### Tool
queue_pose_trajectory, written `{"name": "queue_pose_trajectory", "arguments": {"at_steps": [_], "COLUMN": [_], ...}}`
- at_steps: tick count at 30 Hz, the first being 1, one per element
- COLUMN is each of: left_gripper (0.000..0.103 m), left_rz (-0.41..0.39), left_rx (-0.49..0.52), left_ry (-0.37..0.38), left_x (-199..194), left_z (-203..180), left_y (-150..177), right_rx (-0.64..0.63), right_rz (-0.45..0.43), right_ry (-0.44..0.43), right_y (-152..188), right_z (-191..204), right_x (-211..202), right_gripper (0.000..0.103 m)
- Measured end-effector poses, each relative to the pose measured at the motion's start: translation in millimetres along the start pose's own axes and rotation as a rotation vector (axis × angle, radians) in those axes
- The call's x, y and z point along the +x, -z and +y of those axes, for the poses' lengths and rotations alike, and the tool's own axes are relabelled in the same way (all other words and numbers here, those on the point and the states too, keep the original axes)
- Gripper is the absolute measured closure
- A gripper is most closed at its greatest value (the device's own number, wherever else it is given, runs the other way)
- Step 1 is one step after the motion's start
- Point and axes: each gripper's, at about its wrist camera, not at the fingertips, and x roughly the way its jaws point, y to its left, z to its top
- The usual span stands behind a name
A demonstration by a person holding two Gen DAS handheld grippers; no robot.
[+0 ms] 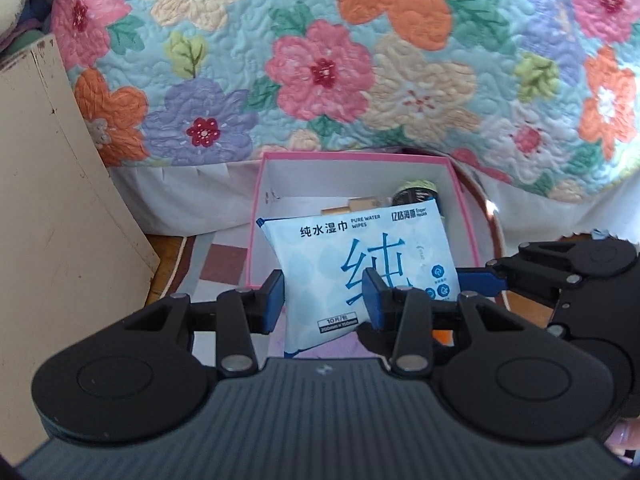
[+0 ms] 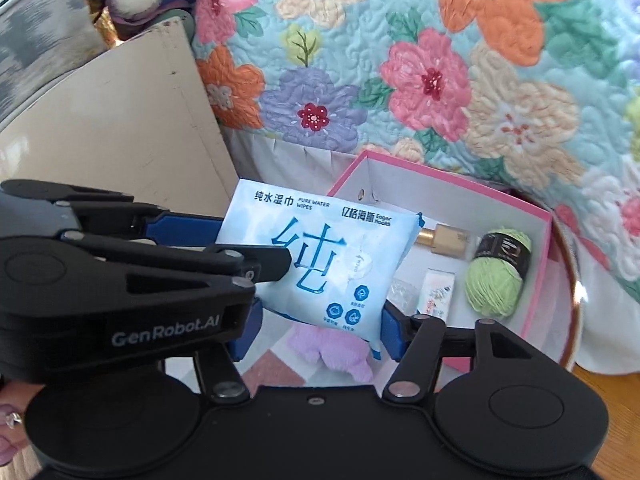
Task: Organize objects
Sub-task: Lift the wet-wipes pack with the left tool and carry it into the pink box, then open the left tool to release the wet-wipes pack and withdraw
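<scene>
My left gripper (image 1: 322, 300) is shut on a light blue pack of wet wipes (image 1: 360, 268), held at the near left edge of a pink box (image 1: 256, 208). In the right wrist view the pack (image 2: 320, 256) hangs over the box's near left corner (image 2: 540, 280), with the left gripper (image 2: 256, 248) gripping it from the left. My right gripper (image 2: 316, 336) is open, its blue fingers on either side below the pack. Inside the box lie a green yarn ball (image 2: 496, 276), a gold bottle (image 2: 448, 240) and a small white packet (image 2: 436, 292).
A flowered quilt (image 1: 360, 60) hangs behind the box. A beige panel (image 1: 48, 200) stands at the left. A lilac fluffy thing (image 2: 332, 352) lies on the checked mat (image 1: 220, 268) below the pack. A round tray rim (image 2: 576, 300) curves at the right.
</scene>
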Motion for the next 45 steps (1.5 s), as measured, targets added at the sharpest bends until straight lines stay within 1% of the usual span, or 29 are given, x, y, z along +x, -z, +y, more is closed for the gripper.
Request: {"name": "queue_pose_trajectory", "arguments": {"at_steps": [6,9,14,18,22,25,28,31,33,35,37,39,42,43,45], "left_gripper": [0.064,0.064,0.064,0.064,0.064,0.064,0.065,0.065,0.065,0.065,0.065,0.065,0.064,0.063,0.063], "left_rz": [0.027,0.06,0.127,0.185,0.194,0.175,0.161,0.145,0.13,0.138,0.15,0.152,0.166,0.177,0.213], "left_rx": [-0.041,-0.053,-0.062,-0.089,-0.113,-0.11,-0.127,-0.137,-0.114,-0.109,-0.093,-0.065,-0.031,-0.027,-0.033], "left_ry": [0.012,0.029,0.031,0.028,0.04,0.027,0.028,0.024,0.018,0.058,0.089,0.091,0.074,0.064,0.031], "left_x": [51.1,84.7,145.1,185.1,213.2,229.0,237.6,238.0,232.6,223.6,211.9,198.3,176.2,168.5,153.7], "left_z": [15.6,19.1,14.9,19.7,24.9,26.3,31.3,36.0,35.0,33.5,29.8,25.3,21.7,21.6,24.1], "left_y": [-24.3,-32.7,-36.3,-34.3,-35.2,-38.5,-42.0,-44.0,-44.1,-43.2,-41.2,-39.3,-37.4,-36.4,-33.9], "right_rx": [0.014,0.064,0.169,0.28,0.292,0.281,0.285,0.258,0.26,0.254,0.239,0.241,0.239,0.232,0.224], "right_rz": [0.019,0.052,0.117,0.161,0.143,0.129,0.116,0.105,0.118,0.116,0.094,0.075,0.049,0.035,-0.002], "right_ry": [0.015,0.009,-0.003,-0.044,-0.01,0.02,0.023,0.095,0.098,0.11,0.122,0.109,0.075,0.066,0.053], "right_y": [-23.7,-29.5,-25.5,-15.2,-9.6,-13.9,-18.2,-16.9,-13.8,-11.1,-8.1,-5.2,-2.2,-1.7,-0.7], "right_z": [-21.3,-38.6,-71.9,-94.9,-101.2,-102.9,-109.4,-112.3,-114.5,-113.6,-111.3,-109.1,-102.2,-98.8,-89.9], "right_x": [41.4,67.5,114.8,149.1,171.4,186.1,198.0,204.2,204.4,199.2,187.7,171.6,142.2,131.7,111.0], "right_gripper": [0.047,0.049,0.049,0.049,0.049,0.049,0.048,0.043,0.042,0.042,0.042,0.042,0.042,0.042,0.042]}}
